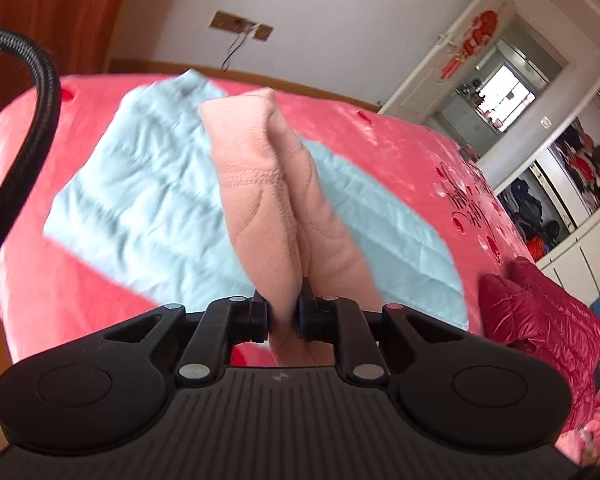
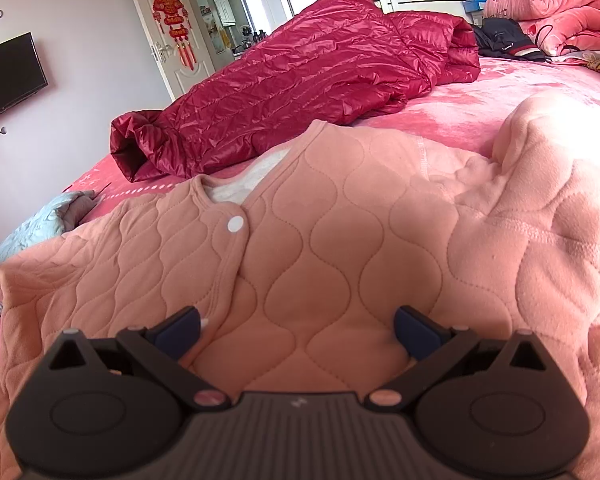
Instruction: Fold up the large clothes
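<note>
A: The left gripper [image 1: 284, 316] — what's it doing?

B: Its jaws are pinched tight on a fold of the pink quilted jacket [image 1: 272, 200]. The cloth rises from between the blue pads and stands up in front of the camera as a bunched column, with a stitched seam across it.

A: What lies behind it?

B: A pale blue quilted garment [image 1: 140, 208] spread flat on the pink bedspread [image 1: 400, 160]. A dark red puffer coat [image 1: 540, 320] sits at the right edge of that view, and a black ribbed hose [image 1: 32, 104] curves down the left side.

A: And the right gripper [image 2: 298, 330]?

B: Its jaws stand wide apart, gripping nothing. It hangs low over the jacket's front, one blue pad on each side of a quilted panel; whether the pads touch the cloth I cannot tell.

A: How does the jacket lie there?

B: Spread across the bed, front up, neckline towards the far side, a white snap button [image 2: 236, 224] on the placket. One sleeve is bunched at the right. The red puffer coat lies just beyond the collar, the blue garment peeks out at the left, and a rolled pink quilt [image 2: 560, 12] sits in the far corner.
</note>
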Tool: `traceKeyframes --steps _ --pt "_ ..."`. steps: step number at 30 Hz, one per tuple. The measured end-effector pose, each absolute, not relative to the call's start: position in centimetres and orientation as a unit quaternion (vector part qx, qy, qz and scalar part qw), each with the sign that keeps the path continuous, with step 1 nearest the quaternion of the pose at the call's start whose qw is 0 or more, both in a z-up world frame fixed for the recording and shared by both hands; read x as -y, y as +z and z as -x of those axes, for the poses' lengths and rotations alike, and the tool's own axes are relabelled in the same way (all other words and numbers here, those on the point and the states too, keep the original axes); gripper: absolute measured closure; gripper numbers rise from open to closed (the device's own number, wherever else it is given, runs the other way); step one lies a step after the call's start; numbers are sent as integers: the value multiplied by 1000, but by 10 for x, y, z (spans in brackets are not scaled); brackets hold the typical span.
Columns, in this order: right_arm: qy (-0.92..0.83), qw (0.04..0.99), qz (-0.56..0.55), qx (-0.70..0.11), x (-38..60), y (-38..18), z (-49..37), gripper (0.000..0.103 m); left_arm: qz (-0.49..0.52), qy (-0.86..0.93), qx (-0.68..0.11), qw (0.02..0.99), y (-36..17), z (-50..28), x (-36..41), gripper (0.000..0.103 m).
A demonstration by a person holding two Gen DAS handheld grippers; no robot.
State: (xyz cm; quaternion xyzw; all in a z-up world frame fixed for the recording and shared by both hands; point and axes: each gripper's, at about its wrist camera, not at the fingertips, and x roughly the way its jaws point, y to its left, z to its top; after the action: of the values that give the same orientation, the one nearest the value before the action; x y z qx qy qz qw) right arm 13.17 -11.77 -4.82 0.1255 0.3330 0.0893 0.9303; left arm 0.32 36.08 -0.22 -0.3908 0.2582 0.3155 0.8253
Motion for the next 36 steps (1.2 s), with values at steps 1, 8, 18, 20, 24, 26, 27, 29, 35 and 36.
traceKeyframes --steps 1,8,18,20,24,26,27,29,35,36 --pt "90 931 -126 -332 118 -48 -131 0 394 317 -261 823 -7 1 -361 81" --pt "93 930 -132 -329 120 -48 -128 0 400 328 -269 812 -21 6 -357 44" --pt "99 929 -147 -326 125 -46 -122 0 509 335 -216 763 -54 22 -356 24" --pt "100 928 -145 -327 125 -46 -121 0 533 334 -202 751 -56 30 -352 14" --pt "103 928 -147 -327 126 -45 -121 0 520 328 -198 764 -51 38 -341 4" --pt "102 928 -147 -328 126 -45 -121 0 514 331 -195 767 -52 38 -340 3" --pt "102 928 -146 -328 125 -45 -121 0 514 335 -192 766 -55 37 -340 2" --pt "103 928 -145 -328 125 -45 -120 0 514 339 -185 766 -61 36 -339 1" --pt "102 928 -142 -329 125 -46 -121 0 497 345 -164 779 -65 27 -328 7" --pt "102 928 -141 -329 124 -46 -121 0 495 351 -161 778 -65 27 -327 18"
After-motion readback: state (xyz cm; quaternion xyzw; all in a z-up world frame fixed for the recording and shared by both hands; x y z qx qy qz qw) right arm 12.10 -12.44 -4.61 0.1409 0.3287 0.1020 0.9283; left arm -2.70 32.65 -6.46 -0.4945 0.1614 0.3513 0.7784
